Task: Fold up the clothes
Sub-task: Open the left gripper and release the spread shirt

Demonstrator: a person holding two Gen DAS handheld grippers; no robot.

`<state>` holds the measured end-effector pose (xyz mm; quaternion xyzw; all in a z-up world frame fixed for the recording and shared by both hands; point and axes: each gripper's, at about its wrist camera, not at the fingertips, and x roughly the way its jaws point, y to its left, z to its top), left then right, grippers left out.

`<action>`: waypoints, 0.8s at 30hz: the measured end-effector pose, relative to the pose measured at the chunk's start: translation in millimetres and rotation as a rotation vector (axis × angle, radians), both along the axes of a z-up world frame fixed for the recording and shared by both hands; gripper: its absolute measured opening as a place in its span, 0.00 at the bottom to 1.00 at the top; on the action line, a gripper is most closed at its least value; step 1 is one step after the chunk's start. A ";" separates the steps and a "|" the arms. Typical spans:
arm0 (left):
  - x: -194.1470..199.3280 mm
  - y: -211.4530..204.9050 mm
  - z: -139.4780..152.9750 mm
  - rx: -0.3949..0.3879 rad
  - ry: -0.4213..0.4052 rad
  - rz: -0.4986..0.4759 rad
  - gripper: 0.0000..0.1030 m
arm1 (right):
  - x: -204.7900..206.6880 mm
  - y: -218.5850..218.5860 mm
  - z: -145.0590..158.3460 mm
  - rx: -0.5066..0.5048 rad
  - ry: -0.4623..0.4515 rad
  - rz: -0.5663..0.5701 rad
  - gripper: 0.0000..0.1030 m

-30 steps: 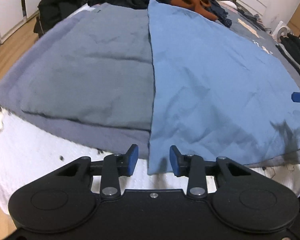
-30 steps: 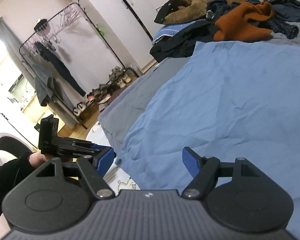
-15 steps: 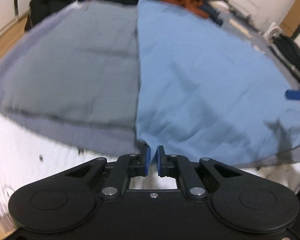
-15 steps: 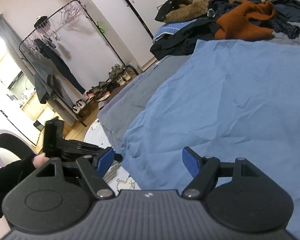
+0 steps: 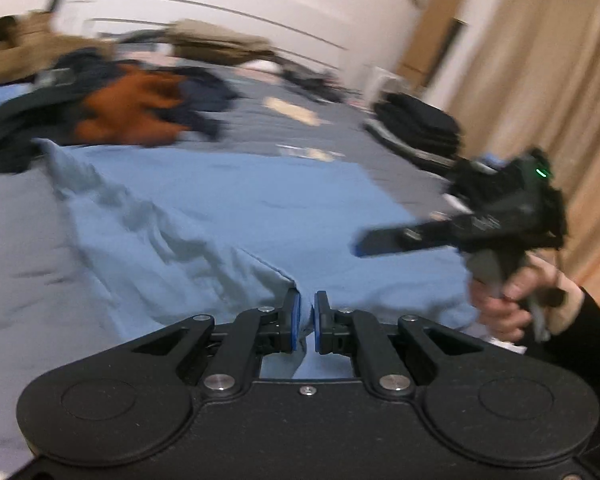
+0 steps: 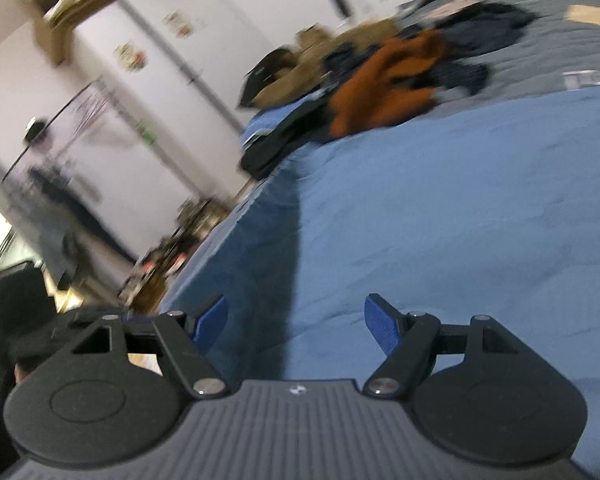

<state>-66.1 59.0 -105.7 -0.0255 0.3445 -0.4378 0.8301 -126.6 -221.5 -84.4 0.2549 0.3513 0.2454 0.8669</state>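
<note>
A large blue cloth (image 5: 268,200) lies spread over the bed. My left gripper (image 5: 307,322) is shut on its near corner, and the lifted edge rises in a wrinkled fold (image 5: 140,232) toward the far left. In the left wrist view my right gripper (image 5: 384,242) hovers over the cloth at the right, held by a hand (image 5: 512,304). In the right wrist view my right gripper (image 6: 296,320) stands open above the blue cloth (image 6: 440,220), with nothing between its fingers.
A heap of clothes, with an orange garment (image 5: 128,112) and dark pieces, lies at the far end of the bed. Folded black clothes (image 5: 416,124) sit at the far right. A clothes rack (image 6: 56,160) and shoes (image 6: 188,216) stand by the wall. A beige curtain (image 5: 540,80) hangs on the right.
My left gripper shut on the blue cloth's near corner, then lifted and swung right with it, folding the edge over. My right gripper shifted over the cloth, still open.
</note>
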 end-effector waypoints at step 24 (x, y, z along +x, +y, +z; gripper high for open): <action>-46.6 -92.1 -56.1 0.084 -0.006 0.040 0.45 | -43.9 -59.4 -54.1 -0.105 0.131 0.001 0.73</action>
